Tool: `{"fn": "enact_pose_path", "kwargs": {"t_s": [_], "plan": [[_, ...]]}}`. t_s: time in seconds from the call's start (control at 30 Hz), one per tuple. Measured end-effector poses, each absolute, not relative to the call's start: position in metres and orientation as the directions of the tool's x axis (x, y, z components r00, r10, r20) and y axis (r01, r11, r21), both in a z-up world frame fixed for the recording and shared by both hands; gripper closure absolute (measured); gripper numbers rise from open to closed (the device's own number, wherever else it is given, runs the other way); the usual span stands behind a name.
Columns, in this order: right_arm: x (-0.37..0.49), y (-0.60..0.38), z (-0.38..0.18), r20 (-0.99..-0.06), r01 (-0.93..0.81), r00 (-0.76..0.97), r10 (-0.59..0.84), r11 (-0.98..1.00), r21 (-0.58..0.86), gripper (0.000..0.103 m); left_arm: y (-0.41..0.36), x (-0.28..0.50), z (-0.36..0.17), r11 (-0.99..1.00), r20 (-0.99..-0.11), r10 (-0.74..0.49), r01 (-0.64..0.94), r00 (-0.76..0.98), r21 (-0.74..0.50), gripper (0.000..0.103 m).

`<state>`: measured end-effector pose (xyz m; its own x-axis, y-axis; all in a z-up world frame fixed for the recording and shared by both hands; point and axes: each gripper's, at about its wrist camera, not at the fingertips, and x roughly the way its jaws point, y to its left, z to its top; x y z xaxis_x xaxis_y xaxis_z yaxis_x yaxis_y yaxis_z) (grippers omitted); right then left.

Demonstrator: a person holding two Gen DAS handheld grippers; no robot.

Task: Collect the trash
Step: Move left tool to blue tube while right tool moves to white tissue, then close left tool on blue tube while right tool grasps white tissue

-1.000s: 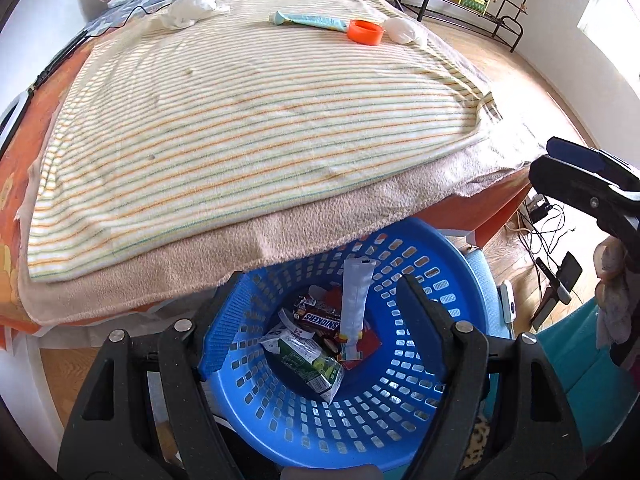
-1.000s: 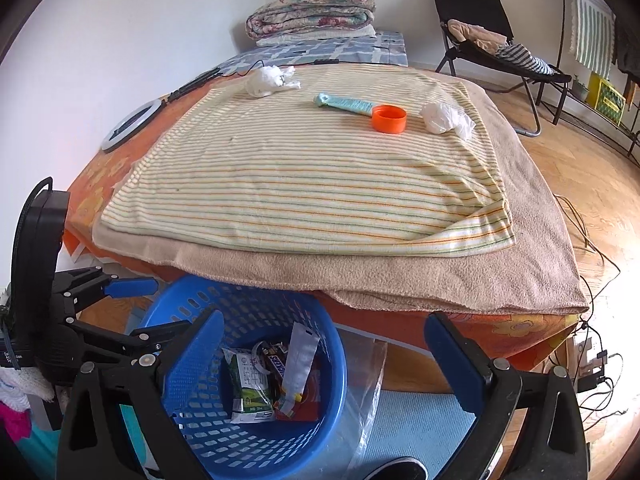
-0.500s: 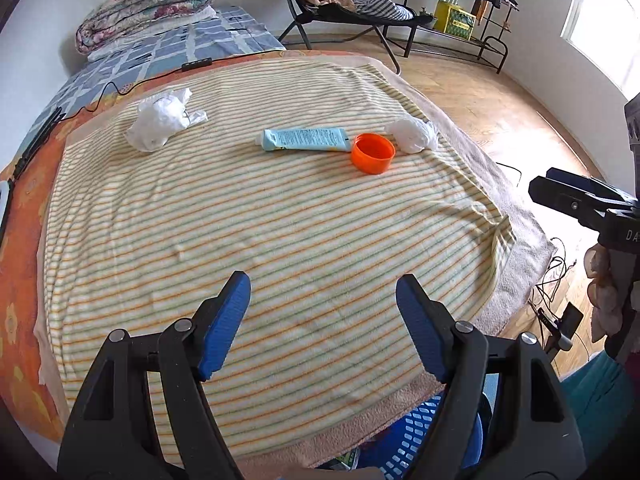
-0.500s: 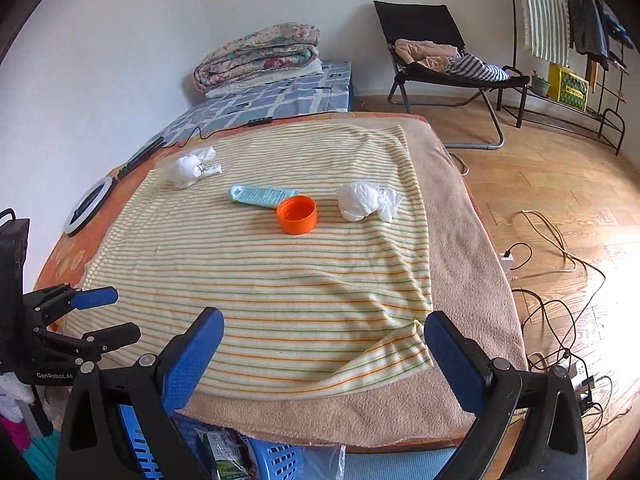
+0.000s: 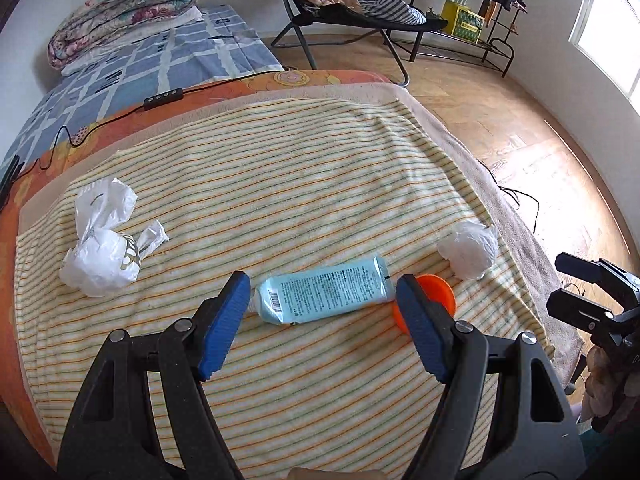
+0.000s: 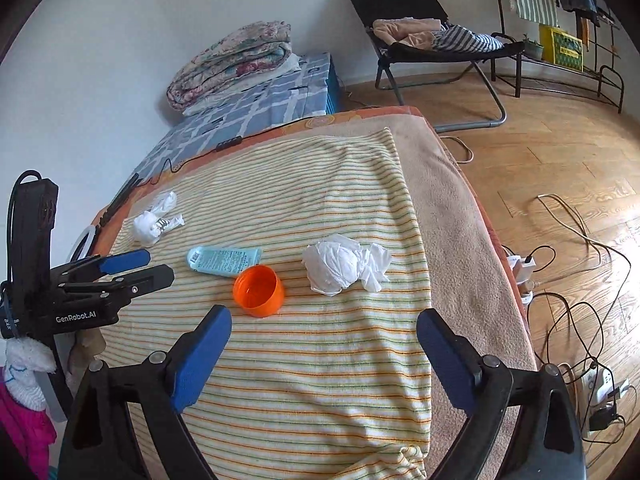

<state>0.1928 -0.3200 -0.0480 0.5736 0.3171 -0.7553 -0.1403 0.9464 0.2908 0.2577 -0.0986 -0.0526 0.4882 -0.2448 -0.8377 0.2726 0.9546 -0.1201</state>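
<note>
On a striped towel [image 5: 320, 184] spread over a table, four pieces of trash wait: a pale blue tube [image 5: 326, 294], an orange cap [image 6: 259, 290] touching its right end, a crumpled white wad [image 6: 344, 264] further right, and a white plastic bag [image 5: 102, 248] at far left. The left gripper [image 5: 322, 320], jaws spread and empty, frames the tube; the right gripper [image 6: 324, 356] hangs equally wide near the wad. A clean pickup likely means pinching the tube across its width, clear of the cap.
</note>
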Motion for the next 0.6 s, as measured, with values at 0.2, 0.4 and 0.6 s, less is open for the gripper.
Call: {"fn": "enact_pose_path", "kwargs": {"t_s": [0.2, 0.4, 0.6], "plan": [[0.214, -0.324, -0.062, -0.768, -0.12, 0.552, 0.324, 0.943, 0.312, 0.014, -0.088, 0.297, -0.082, 0.956, -0.863, -0.276, 0.212, 0.423, -0.202, 0.027], [0.225, -0.326, -0.068, -0.769, -0.116, 0.547, 0.33, 0.94, 0.321, 0.022, -0.078, 0.303, -0.099, 0.95, -0.876, -0.305, 0.184, 0.373, -0.252, 0.048], [0.231, -0.327, -0.069, -0.766, -0.103, 0.551, 0.333, 0.937, 0.333, 0.026, -0.073, 0.28, -0.096, 0.935, -0.879, -0.338, 0.222, 0.336, -0.275, 0.05]]}}
